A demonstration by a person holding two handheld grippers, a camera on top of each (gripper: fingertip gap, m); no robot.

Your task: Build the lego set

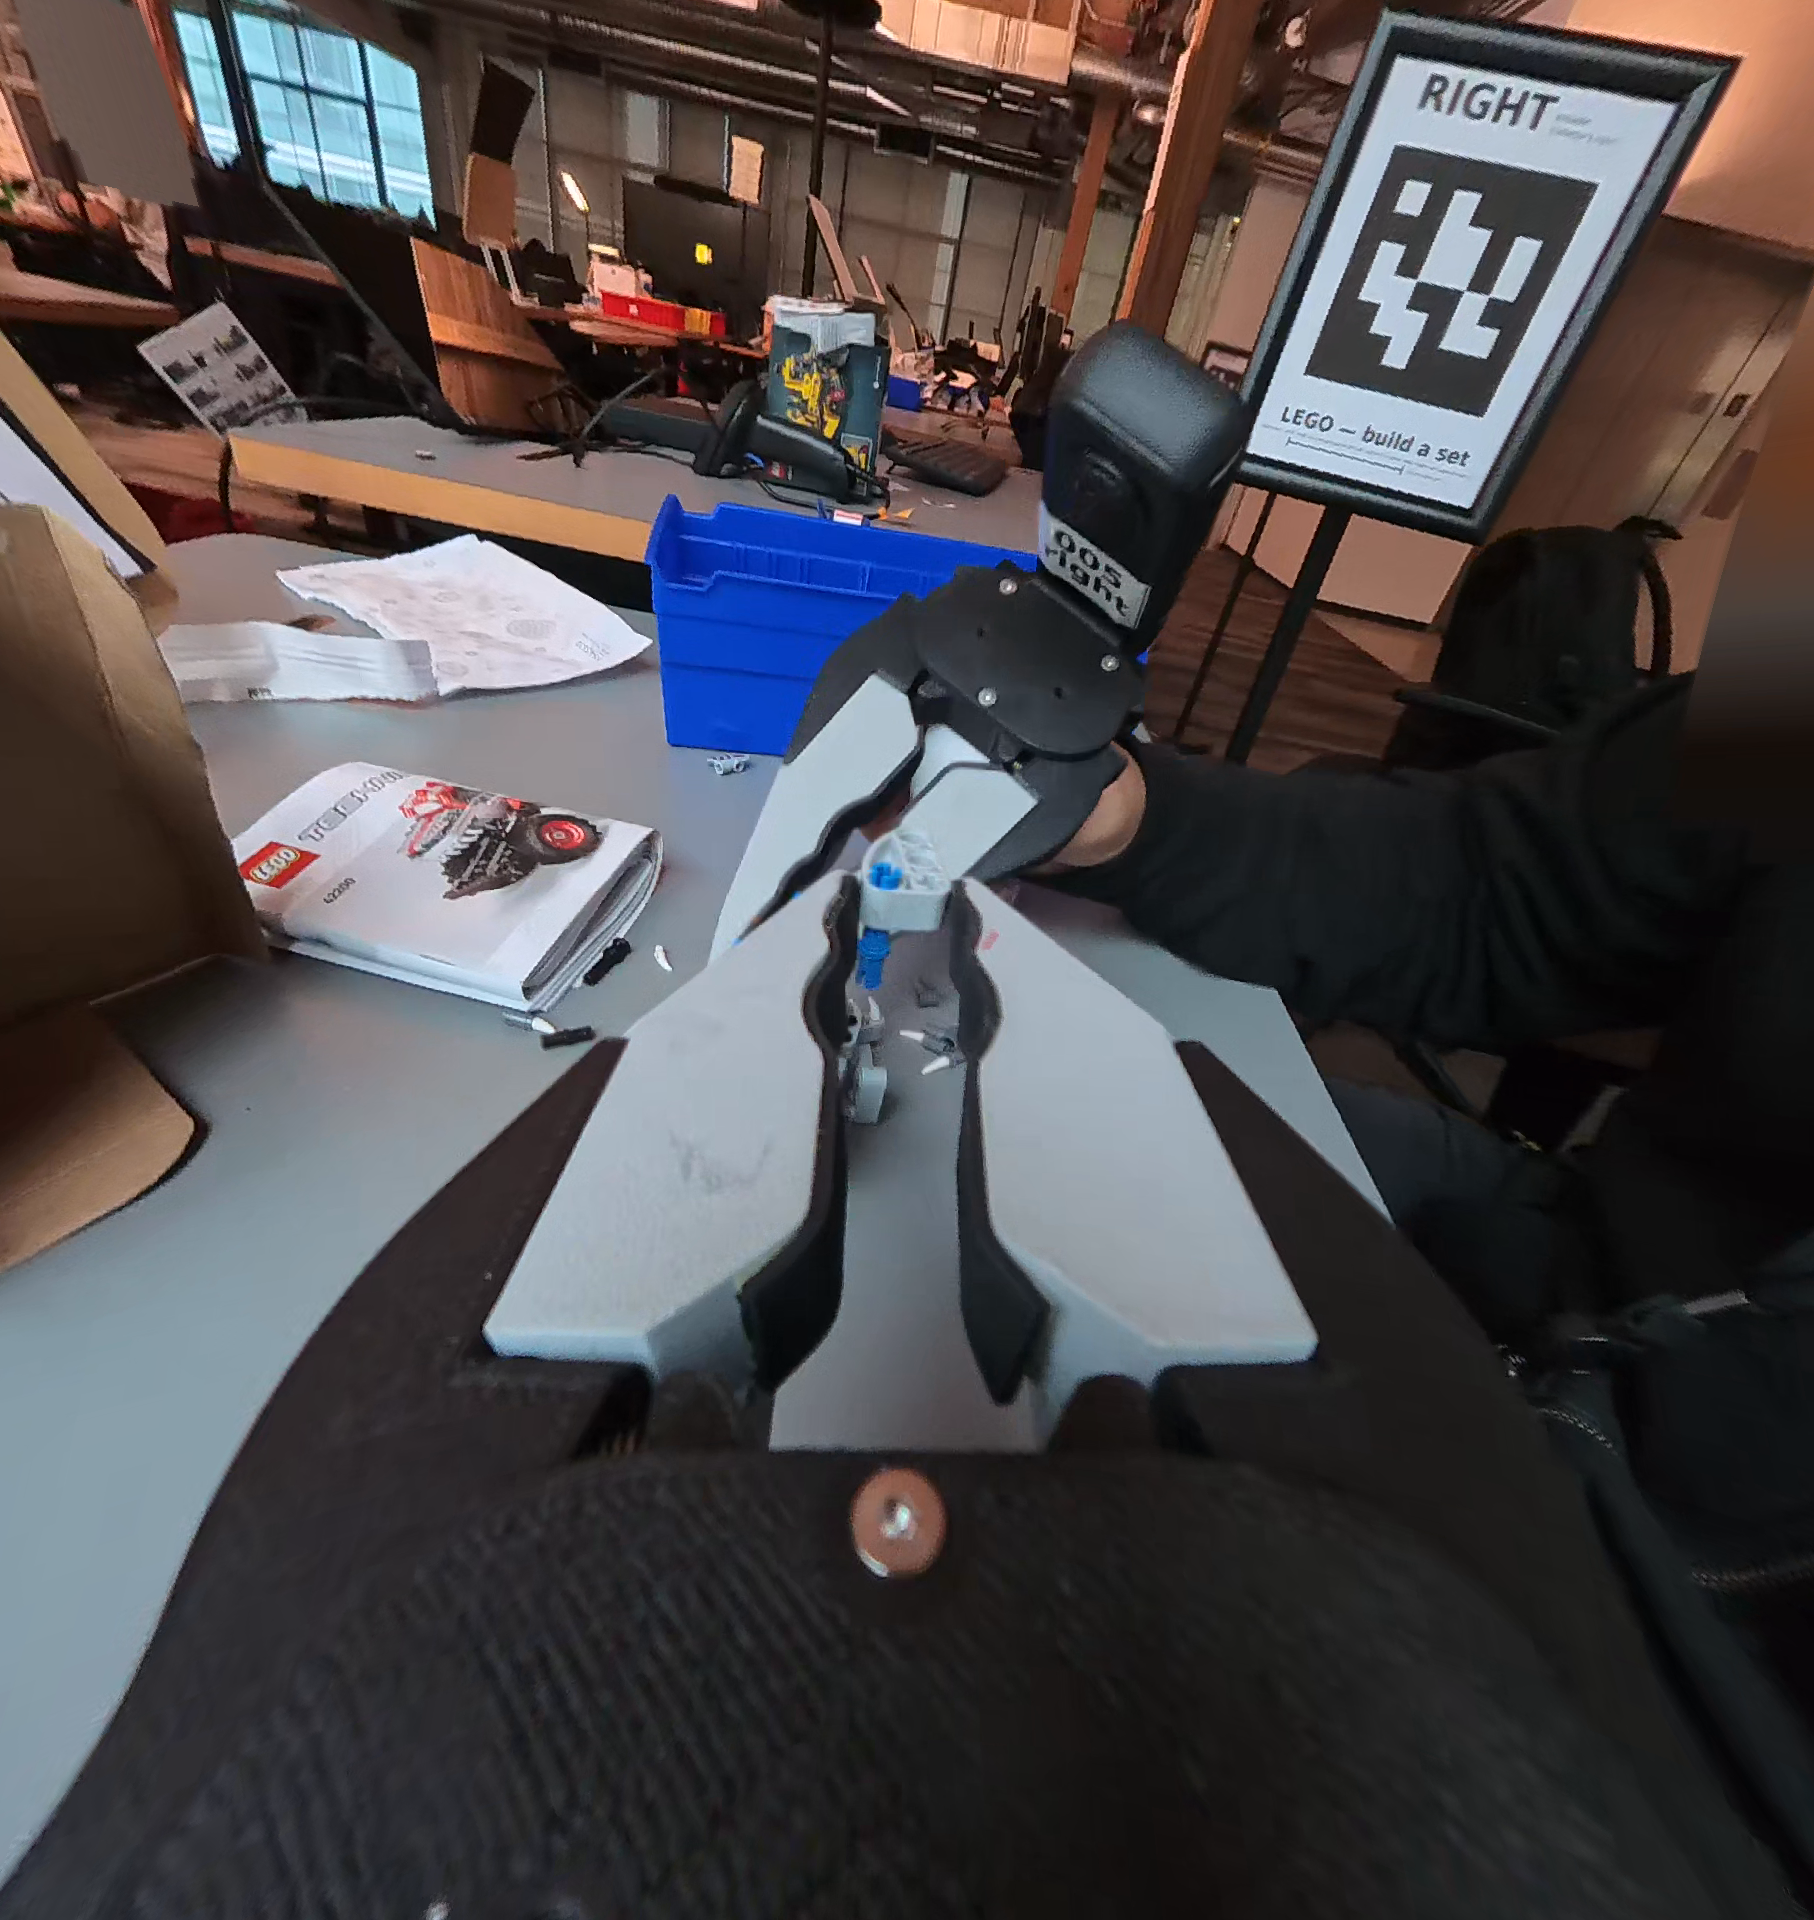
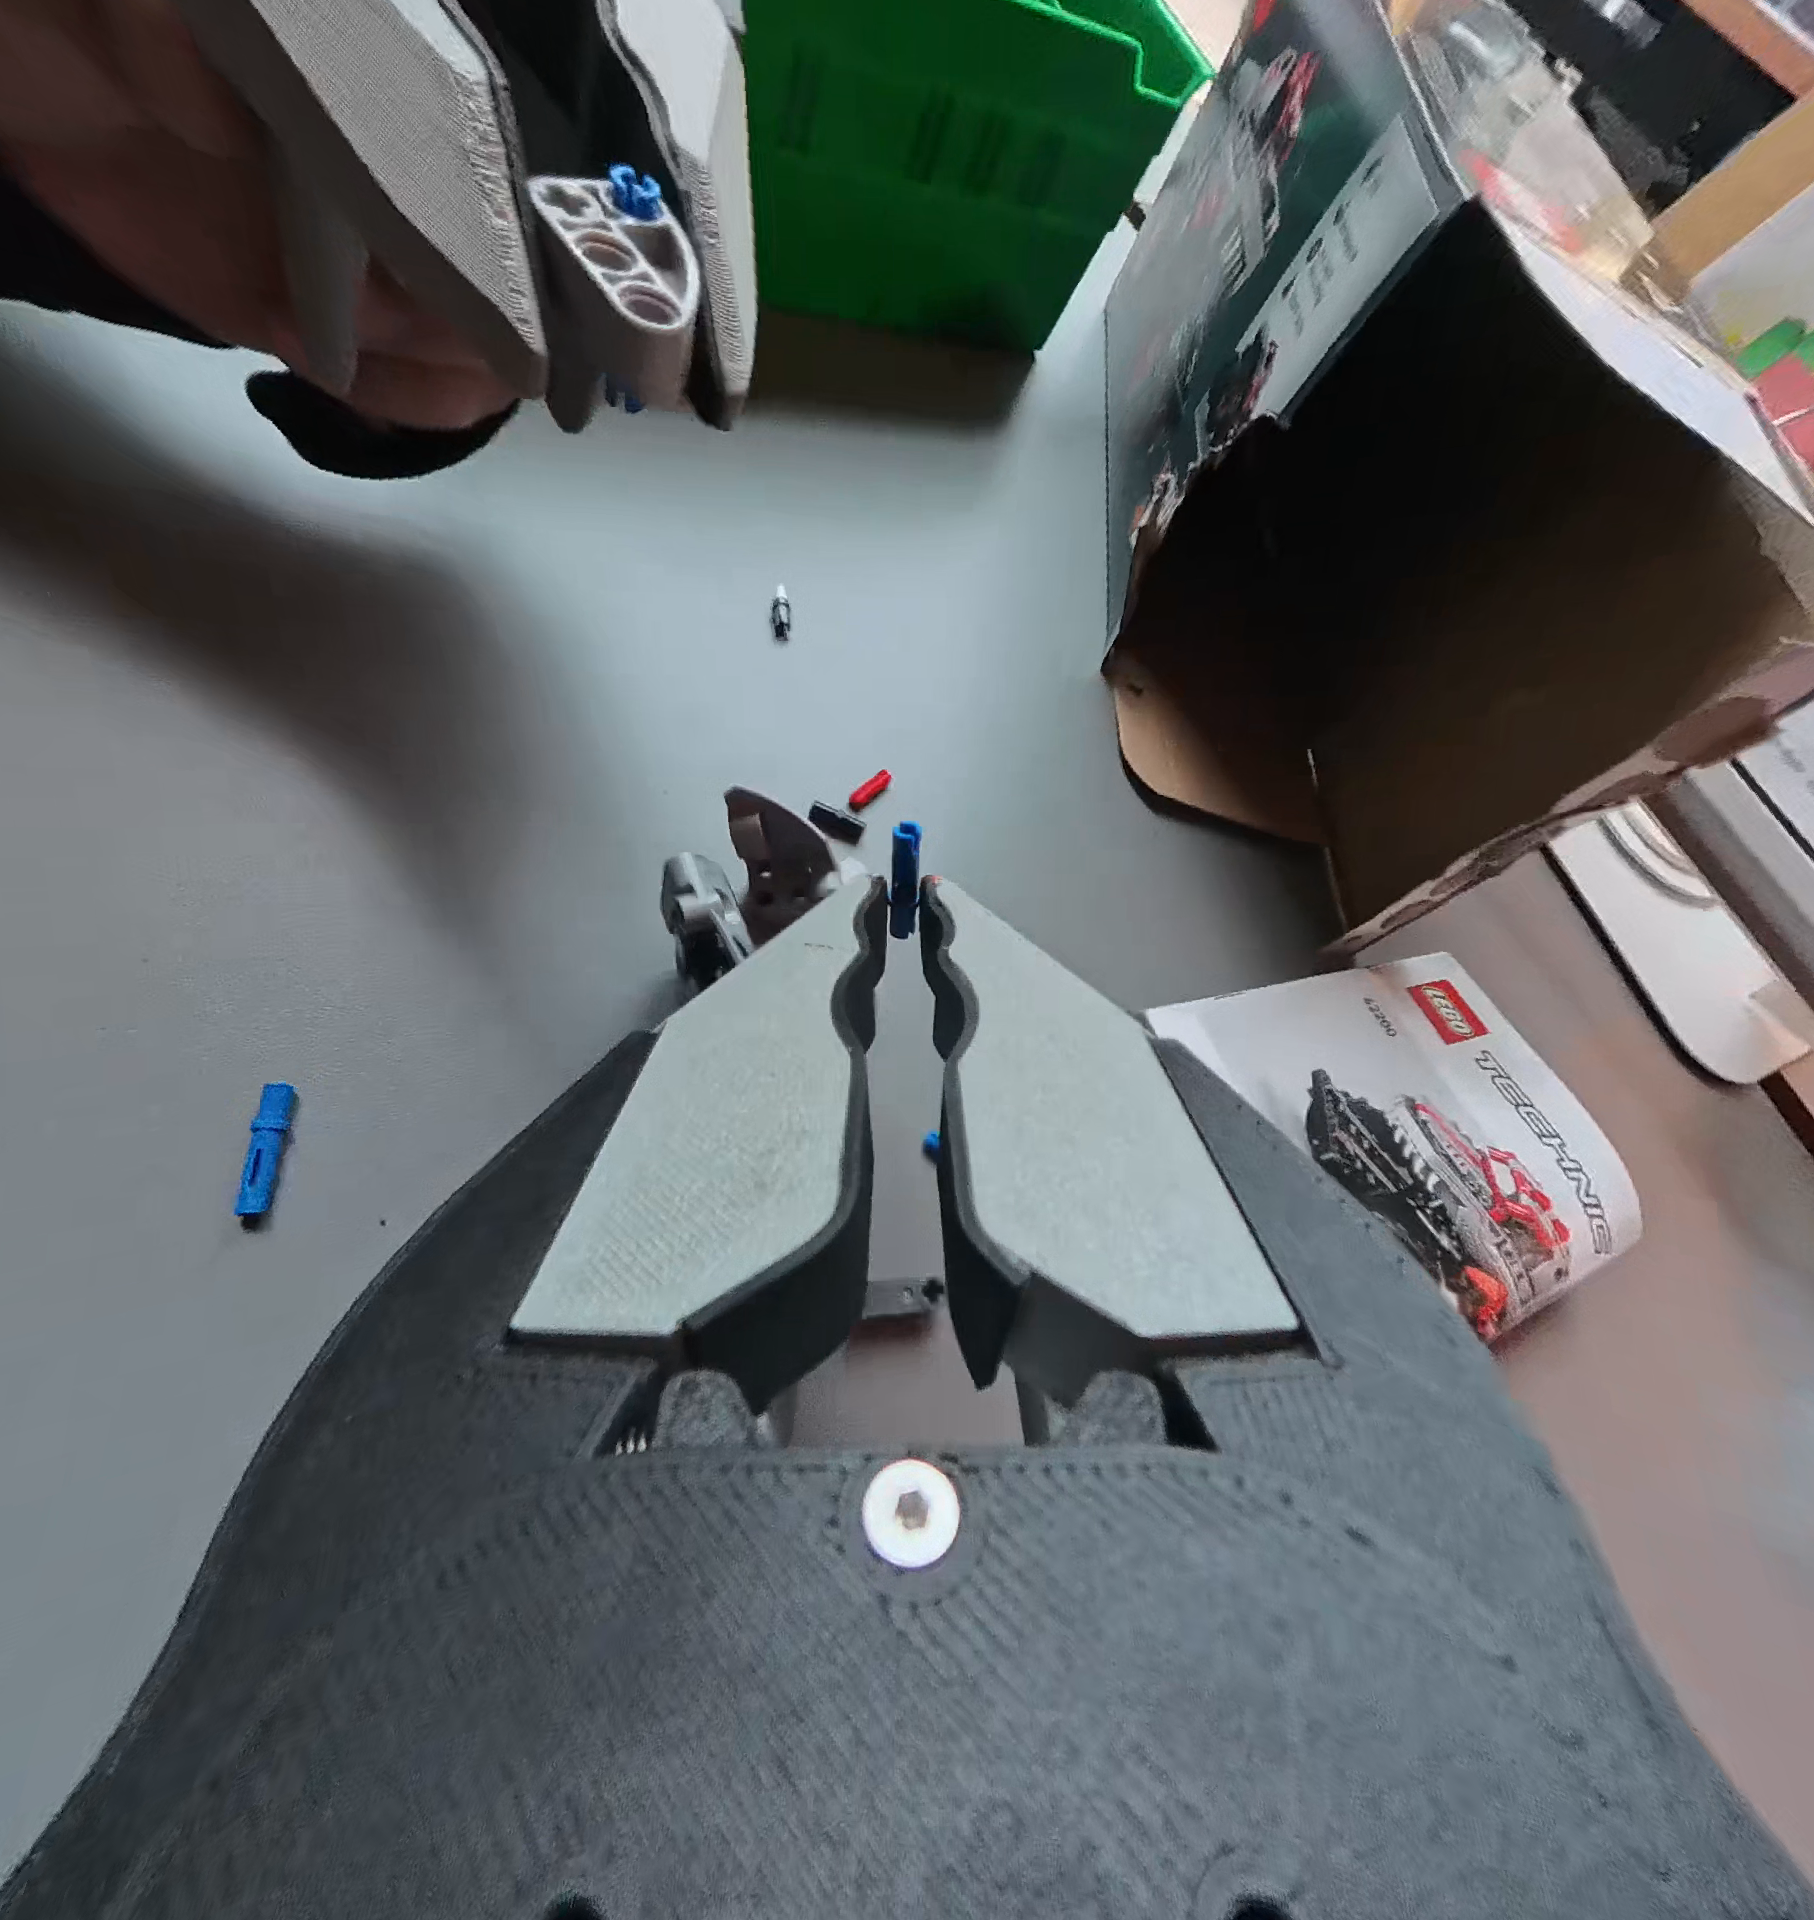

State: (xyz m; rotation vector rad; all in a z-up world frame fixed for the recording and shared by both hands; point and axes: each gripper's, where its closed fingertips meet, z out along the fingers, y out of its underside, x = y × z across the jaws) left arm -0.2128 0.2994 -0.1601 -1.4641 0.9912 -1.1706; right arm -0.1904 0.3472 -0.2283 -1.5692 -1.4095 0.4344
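Observation:
My left gripper (image 1: 903, 904) is shut on a light grey Technic beam (image 1: 908, 883) that has a blue pin (image 1: 887, 878) set in it, held above the grey table (image 1: 363, 1195). The beam also shows in the right wrist view (image 2: 612, 270), with its round holes facing the camera. My right gripper (image 2: 904, 896) is shut on a single blue pin (image 2: 905, 857), upright at its fingertips. It hangs above the table a little below and short of the beam. In the left wrist view the right gripper (image 1: 789, 904) comes in from the upper right, its tips close beside the beam.
Loose parts lie on the table: a blue pin (image 2: 264, 1148), grey pieces (image 2: 768, 873), a black pin (image 2: 835, 821) and a red pin (image 2: 870, 788). An instruction booklet (image 2: 1402, 1122), an open cardboard box (image 2: 1454, 582), a green bin (image 2: 934, 156) and a blue bin (image 1: 768, 634) stand around. Left tips to right tips: about 9 cm.

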